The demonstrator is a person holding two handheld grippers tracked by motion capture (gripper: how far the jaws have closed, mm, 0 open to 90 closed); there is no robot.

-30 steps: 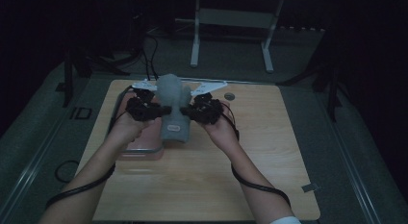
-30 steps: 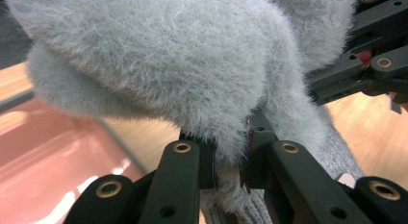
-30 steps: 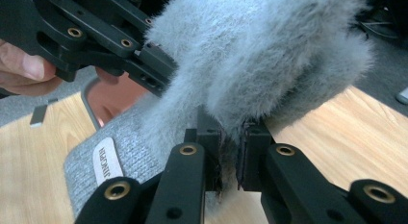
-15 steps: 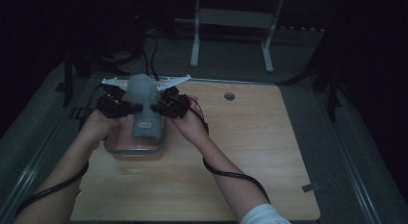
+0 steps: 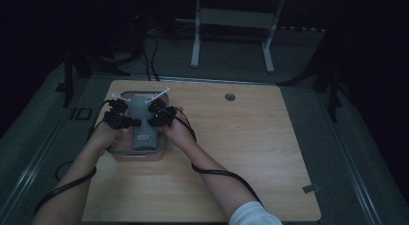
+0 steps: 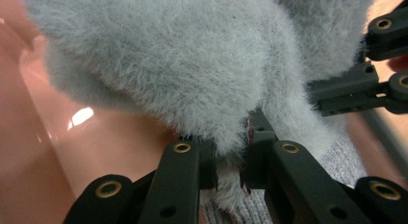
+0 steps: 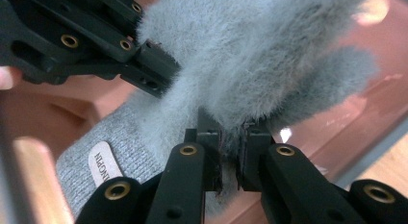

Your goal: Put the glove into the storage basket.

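A grey fuzzy slipper [image 5: 141, 122] with a knit cuff and a white label hangs over a pink plastic bin [image 5: 126, 155] at the table's left. My left gripper [image 5: 131, 121] is shut on the slipper's fluffy edge [image 6: 231, 156]. My right gripper [image 5: 150, 119] pinches the opposite edge [image 7: 231, 137], jaws shut on the fur. In the right gripper view the left gripper [image 7: 144, 56] shows at upper left, and the label [image 7: 103, 166] lies low on the knit part. The pink bin wall [image 6: 96, 137] sits just below the slipper.
The wooden table [image 5: 251, 152] stretches wide to the right of the bin, with a round cable hole [image 5: 230, 96] near its far edge. Cables trail from both grippers along the forearms. A white frame leg [image 5: 195, 36] stands on the floor beyond.
Both grippers carried the slipper left from the table's middle to above the pink bin, then lowered it so it now rests down into the bin.
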